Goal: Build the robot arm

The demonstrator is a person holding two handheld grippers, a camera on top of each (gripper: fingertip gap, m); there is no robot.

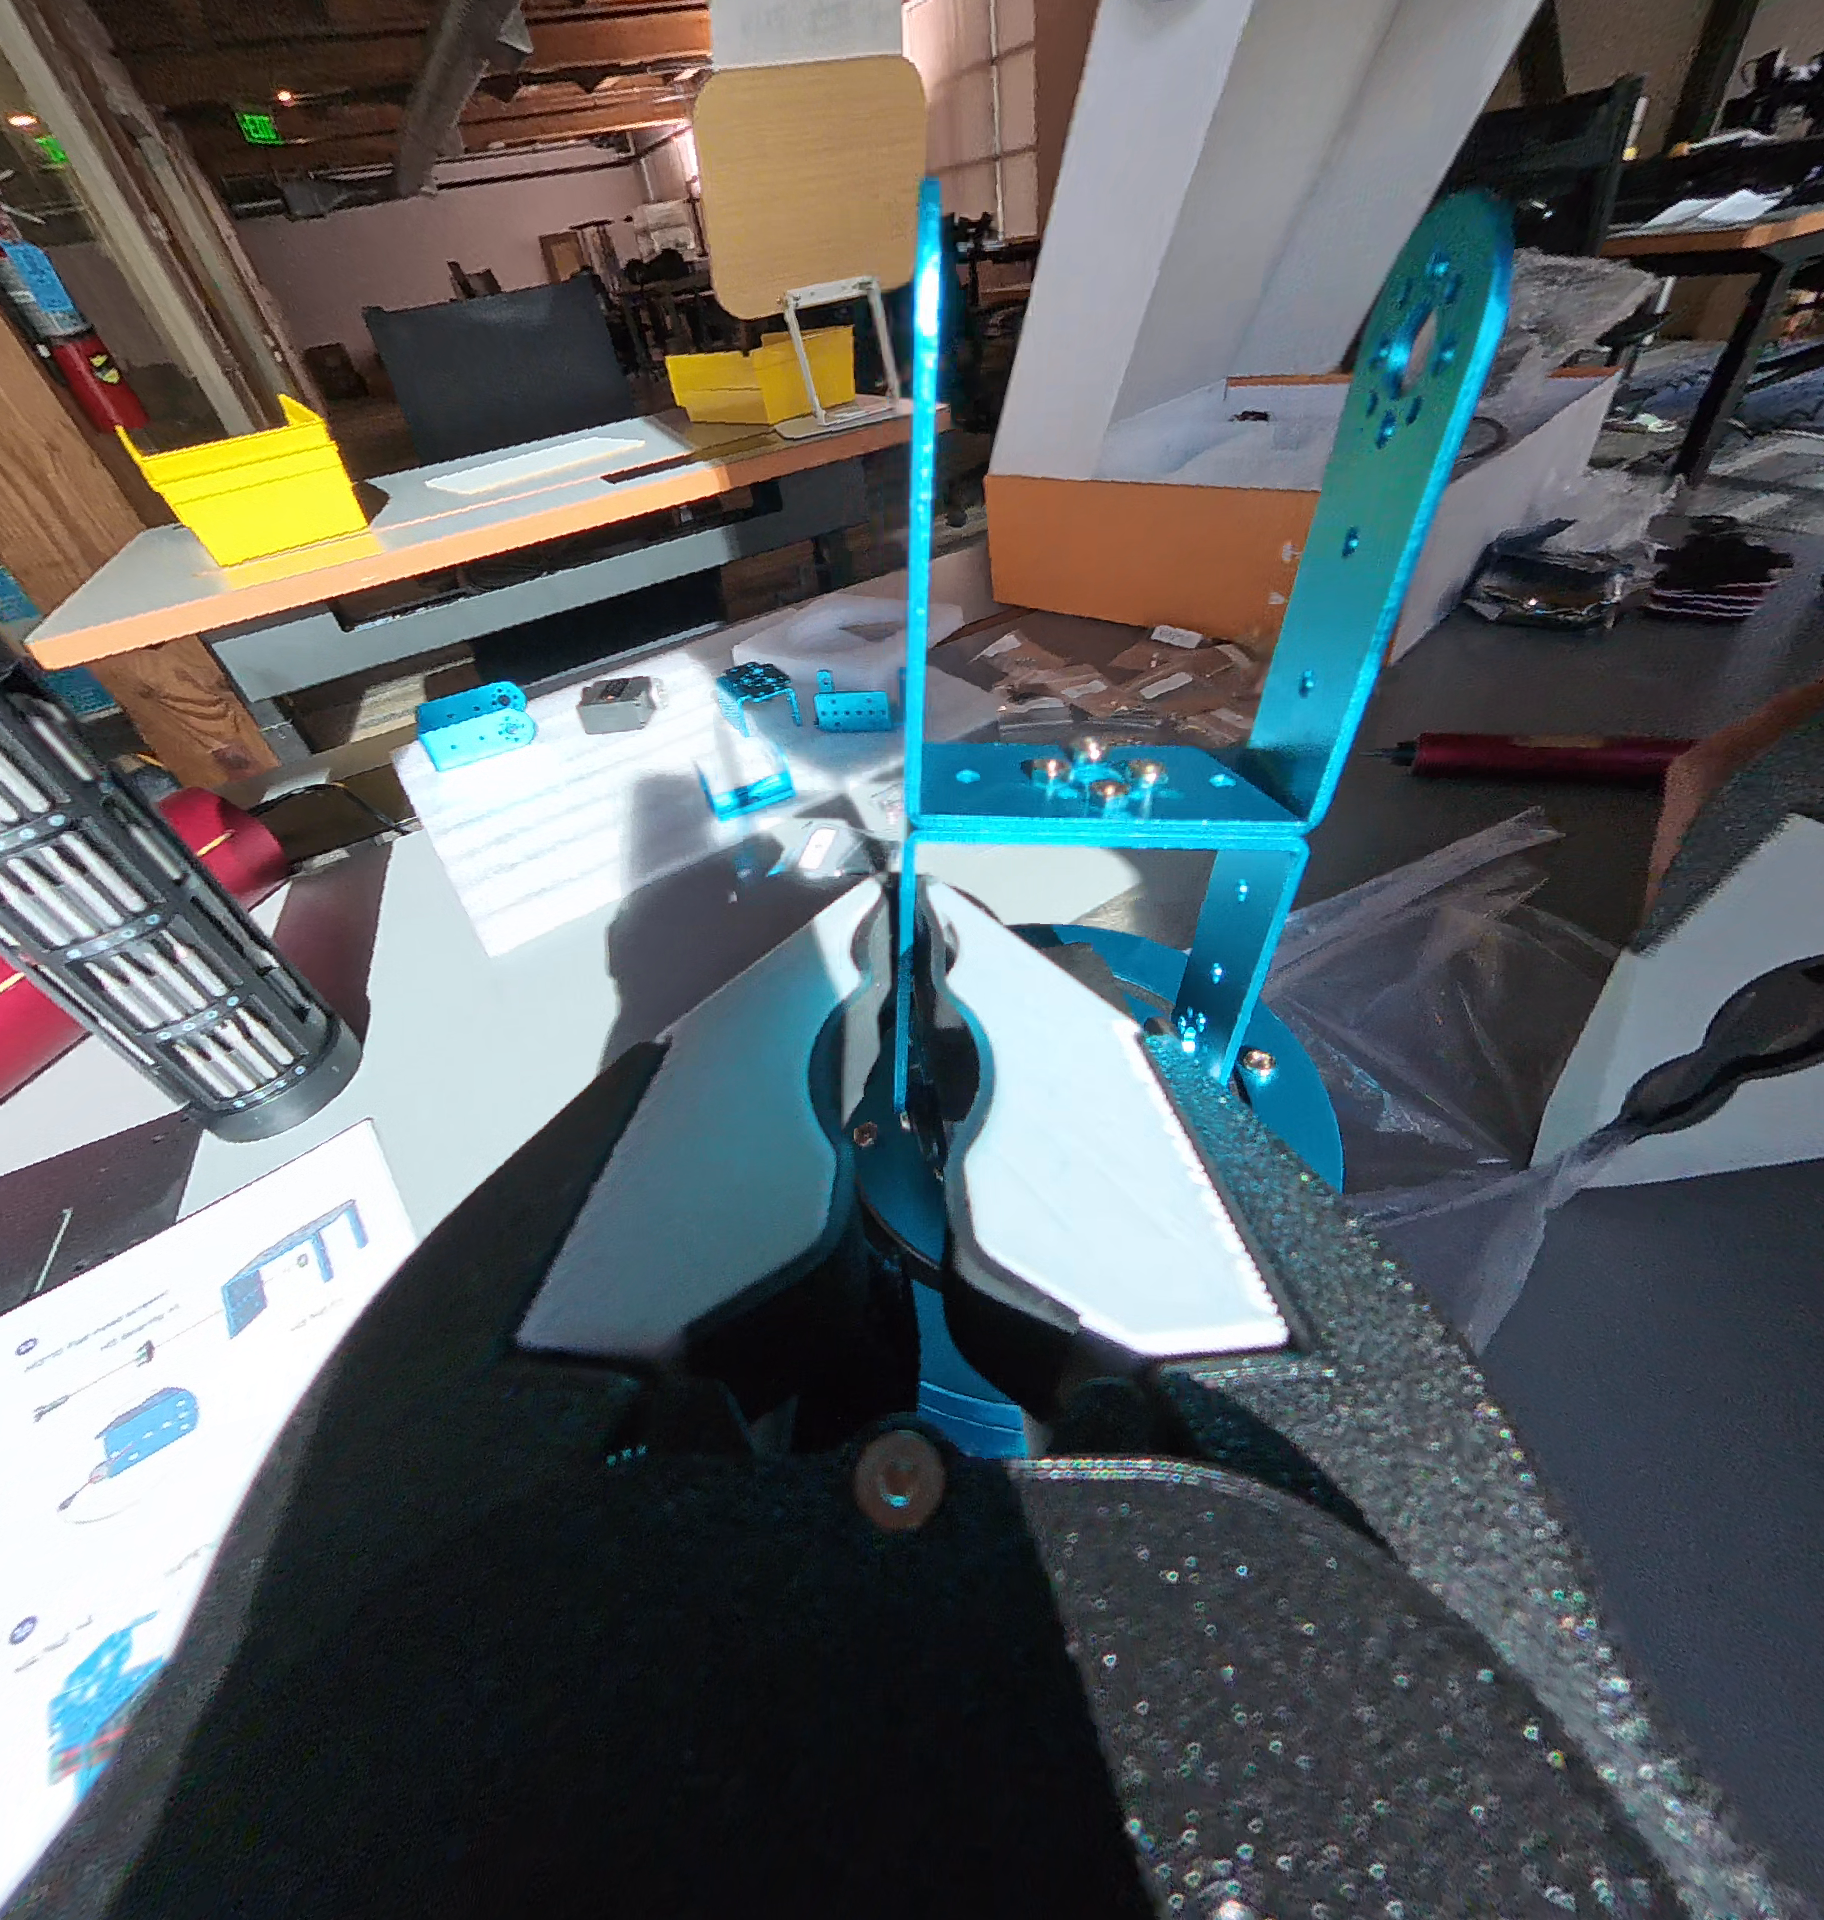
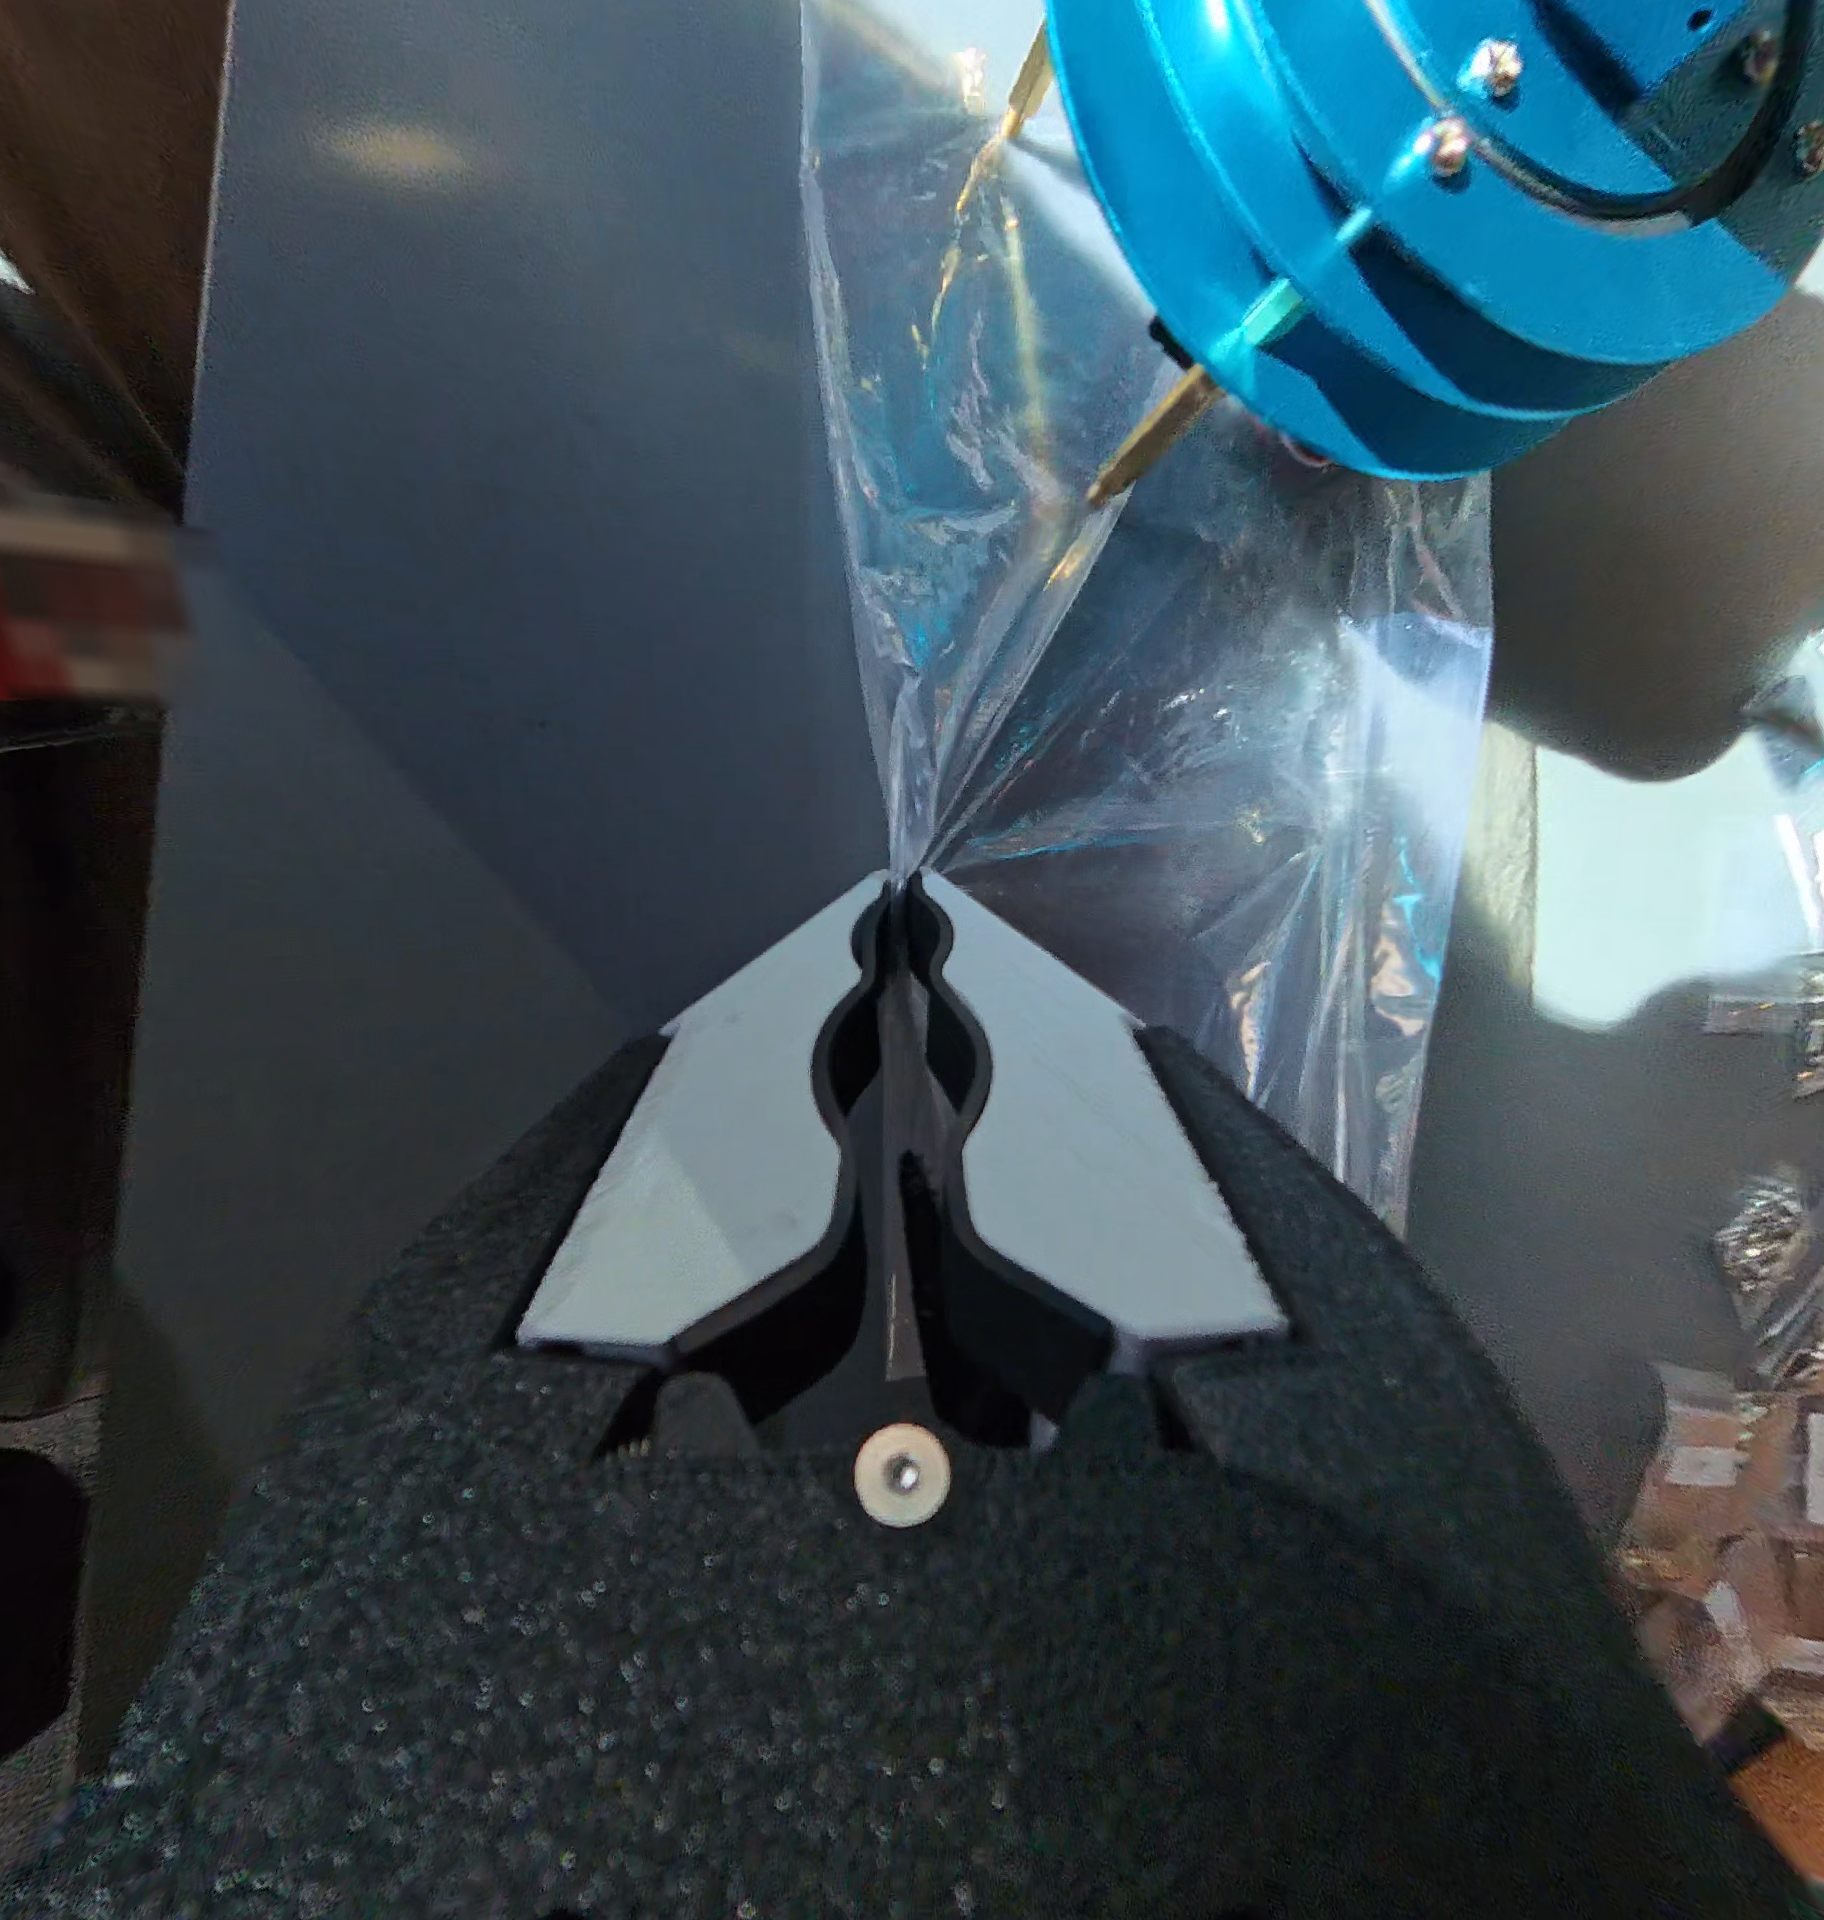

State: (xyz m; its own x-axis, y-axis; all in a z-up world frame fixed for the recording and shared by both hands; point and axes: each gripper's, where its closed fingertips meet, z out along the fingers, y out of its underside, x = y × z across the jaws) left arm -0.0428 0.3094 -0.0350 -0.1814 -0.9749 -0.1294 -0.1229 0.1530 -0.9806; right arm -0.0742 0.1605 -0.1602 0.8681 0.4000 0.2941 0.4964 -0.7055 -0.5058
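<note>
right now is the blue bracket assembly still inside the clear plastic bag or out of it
Mostly out: the blue bracket assembly stands bare above the clear plastic bag, shut in the left hand-held gripper. The right hand-held gripper pinches the bag, stretched below the base.

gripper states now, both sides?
Left gripper: shut on the blue bracket assembly, clamping its thin upright plate.
Right gripper: shut on the clear plastic bag, pinching it.

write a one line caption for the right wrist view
Right gripper pinches a clear plastic bag shut at its tips, beside a round blue metal base with brass posts.
</note>
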